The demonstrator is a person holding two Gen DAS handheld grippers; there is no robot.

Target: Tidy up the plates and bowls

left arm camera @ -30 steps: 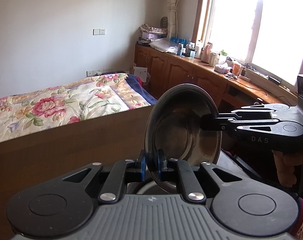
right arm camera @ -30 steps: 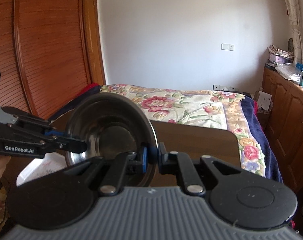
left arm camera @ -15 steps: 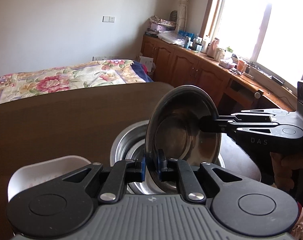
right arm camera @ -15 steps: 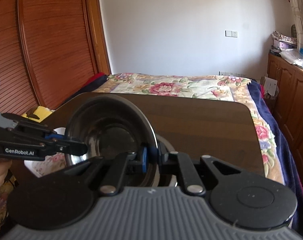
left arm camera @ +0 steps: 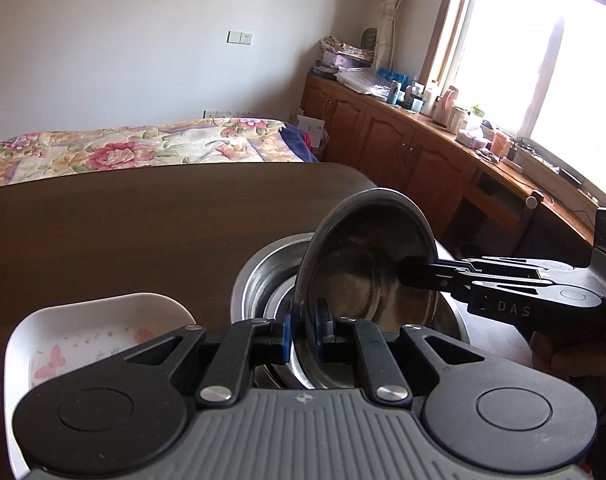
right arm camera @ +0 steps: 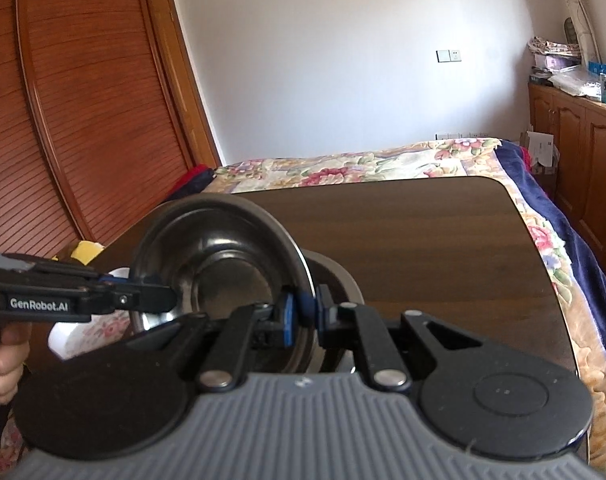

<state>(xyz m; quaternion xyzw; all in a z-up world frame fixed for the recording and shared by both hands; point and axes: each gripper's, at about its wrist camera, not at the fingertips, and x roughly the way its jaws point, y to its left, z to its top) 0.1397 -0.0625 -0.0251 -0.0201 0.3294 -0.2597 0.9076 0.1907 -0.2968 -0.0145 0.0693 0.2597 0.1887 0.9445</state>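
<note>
Left hand-held gripper (left arm camera: 303,330): blue pads clamped on the near rim of the steel bowl (left arm camera: 367,280). Bowl tipped on edge, hollow facing 3 o'clock in the left wrist view.

Right hand-held gripper (right arm camera: 303,316): pads clenched on the same steel bowl at the opposite rim. In the left wrist view it enters from 3 o'clock, tips on the rim at the bowl's right side. In the right wrist view the left unit enters from 9 o'clock, gripping the bowl's left rim; part of a hand (right arm camera: 1,364) shows behind it at the frame edge.

Bowl position: held above a larger steel bowl (left arm camera: 263,276) that sits on the dark wood surface (left arm camera: 143,232). Cannot tell whether the held bowl's lower edge touches the larger one.

At 9 o'clock of the larger bowl, just beside it on the surface: a white dish (left arm camera: 99,332) with a pink floral print inside.

Beyond the surface at 12 o'clock: a bed (left arm camera: 135,152) with a flowered cover. At 2 o'clock: wooden cabinets (left arm camera: 403,152) under a bright window, top cluttered with bottles.
</note>
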